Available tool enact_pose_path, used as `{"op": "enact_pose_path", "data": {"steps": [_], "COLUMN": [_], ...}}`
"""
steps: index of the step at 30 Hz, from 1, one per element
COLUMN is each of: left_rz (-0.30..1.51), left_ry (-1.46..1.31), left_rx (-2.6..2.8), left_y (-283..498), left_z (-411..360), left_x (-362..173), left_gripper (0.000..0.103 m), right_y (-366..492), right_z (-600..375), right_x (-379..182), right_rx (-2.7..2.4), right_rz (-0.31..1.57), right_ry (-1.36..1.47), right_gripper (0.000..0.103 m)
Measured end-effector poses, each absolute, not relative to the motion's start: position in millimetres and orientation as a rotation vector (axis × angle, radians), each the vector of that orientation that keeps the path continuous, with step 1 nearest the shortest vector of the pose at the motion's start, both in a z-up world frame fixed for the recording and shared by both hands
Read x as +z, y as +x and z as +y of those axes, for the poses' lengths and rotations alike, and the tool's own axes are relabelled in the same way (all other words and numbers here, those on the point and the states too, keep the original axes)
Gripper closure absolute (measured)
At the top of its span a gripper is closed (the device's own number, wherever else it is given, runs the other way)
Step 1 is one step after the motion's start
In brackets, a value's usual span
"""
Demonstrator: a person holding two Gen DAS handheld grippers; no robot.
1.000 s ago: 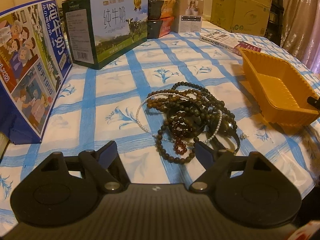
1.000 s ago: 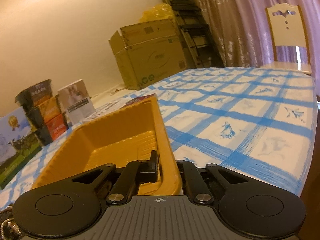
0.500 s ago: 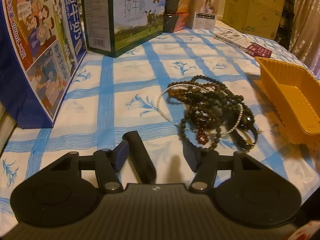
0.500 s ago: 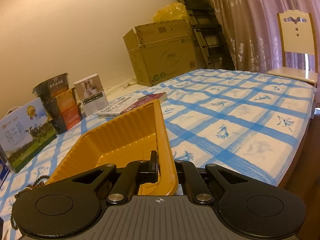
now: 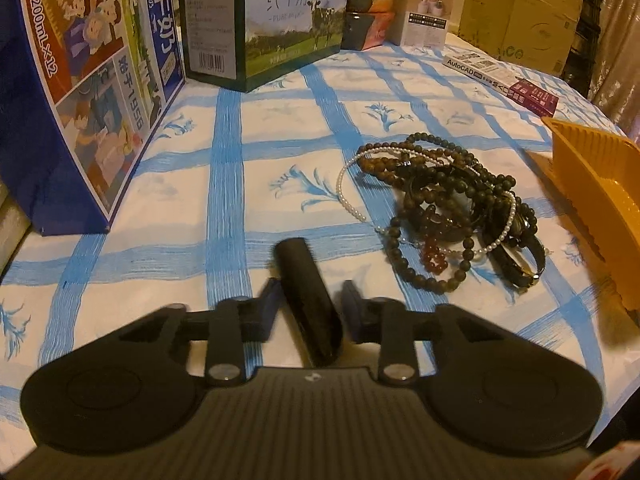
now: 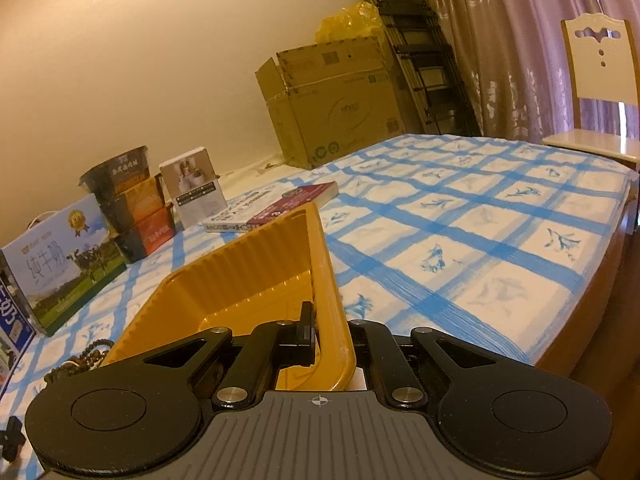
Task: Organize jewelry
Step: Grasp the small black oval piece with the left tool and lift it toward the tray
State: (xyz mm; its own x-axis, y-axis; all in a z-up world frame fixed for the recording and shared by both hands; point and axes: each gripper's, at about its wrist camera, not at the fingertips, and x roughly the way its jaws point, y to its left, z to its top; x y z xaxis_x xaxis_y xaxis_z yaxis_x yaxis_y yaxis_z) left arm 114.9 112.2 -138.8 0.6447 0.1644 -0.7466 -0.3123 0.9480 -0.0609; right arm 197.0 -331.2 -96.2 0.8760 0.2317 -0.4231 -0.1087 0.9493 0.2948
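Left tool (image 5: 308,296): jaws have just been closing, with a black cylinder (image 5: 304,272) between them. The cylinder lies lengthwise along the tool's axis, its far end pointing out over the table (image 5: 280,128). Both pads sit close against its sides, but the fingers are blurred, so I cannot tell whether they press on it. Jewelry pile (image 5: 448,208): on the blue-checked cloth, toward the table edge nearest the left tool, just right of and beyond the cylinder and apart from it. The pile holds tangled strands of dark wooden beads, a thin pearl strand (image 5: 344,196) looped around its left side, a short string of red beads (image 5: 436,258) at its near side, and a black band (image 5: 520,264) at its near right. Orange tray (image 5: 592,176): right of the pile, not touching it, tilted with one side raised. Right tool (image 6: 330,328): clenched on the tray's right side wall, one finger inside the tray and the other outside it. The tray (image 6: 240,280) appears empty in the part that shows. From the right wrist, a few beads of the pile (image 6: 88,354) show just beyond the tray's left wall. Along the far edge of the table: a blue carton (image 5: 80,80), a green milk box (image 5: 264,20) and a book (image 5: 500,76) lying flat.
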Motion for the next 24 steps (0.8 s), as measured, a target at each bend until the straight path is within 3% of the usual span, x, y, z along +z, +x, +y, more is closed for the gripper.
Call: {"op": "enact_pose_path", "data": {"steps": [13, 24], "left_rz": [0.78, 0.668], "left_ry": [-0.177, -0.163], "left_rx": [0.141, -0.245], "left_y": [126.2, 185.8], "left_z": [81.4, -48.7], "left_x": [-107.2, -57.3], "left_gripper": [0.084, 0.084], "right_y": [194.1, 192.9], "right_z": [-335.2, -333.2], "right_x": [-95.7, -91.3], "right_rx": [0.17, 0.149], "right_rz": [0.459, 0.447], "right_ry": [0.252, 0.232], "right_gripper": [0.098, 0.098]}}
